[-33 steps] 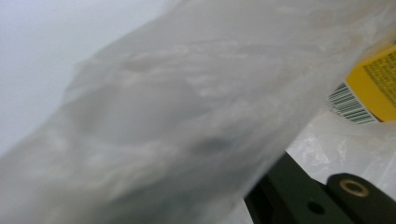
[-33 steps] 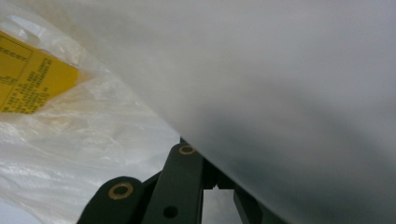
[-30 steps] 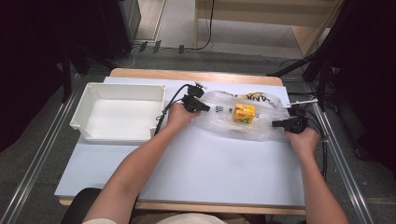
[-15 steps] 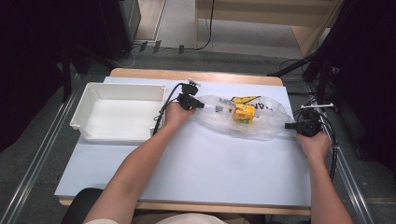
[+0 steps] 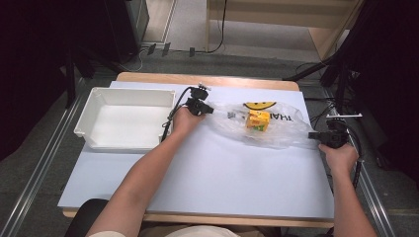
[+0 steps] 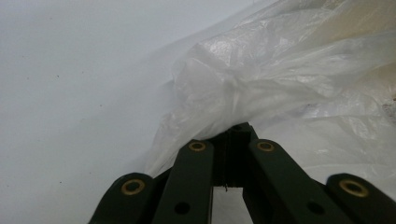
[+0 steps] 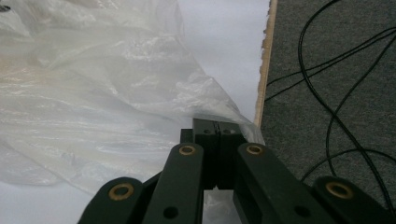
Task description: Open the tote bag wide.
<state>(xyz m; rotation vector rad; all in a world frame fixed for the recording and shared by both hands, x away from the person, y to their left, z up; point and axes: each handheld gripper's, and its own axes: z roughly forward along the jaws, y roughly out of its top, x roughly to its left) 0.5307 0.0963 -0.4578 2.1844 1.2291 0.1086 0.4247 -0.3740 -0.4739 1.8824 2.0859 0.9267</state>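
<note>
While both hands are stretching the thin clear plastic bag (image 5: pixel 257 126) flat across the pale desk (image 5: pixel 207 182), the film itself is looking like the weak point. The left gripper (image 5: pixel 206 108) is sitting with its fingers (image 6: pixel 233 135) fully closed on a bunched corner of the bag at the left end, just beside the empty white plastic tray (image 5: pixel 123 121). The right gripper (image 5: pixel 316 135) is pinching the opposite end the same way, fingers (image 7: pixel 217 133) clamped tight together on a fold of film, right at the desk's right edge with the grey carpet and black cables just beyond.

Inside the bag, a small yellow and orange box (image 5: pixel 258 120) is lying near the middle, toward the far side of the desk.

If the hands are pulling further apart, I judge the film could be tearing at either pinch, or slipping out of one grip so the bag is snapping back. Since the right end is hanging so near the edge, a slip there could be dragging the bag off the desk. Lifting unevenly could be sending the box sliding toward one end.
</note>
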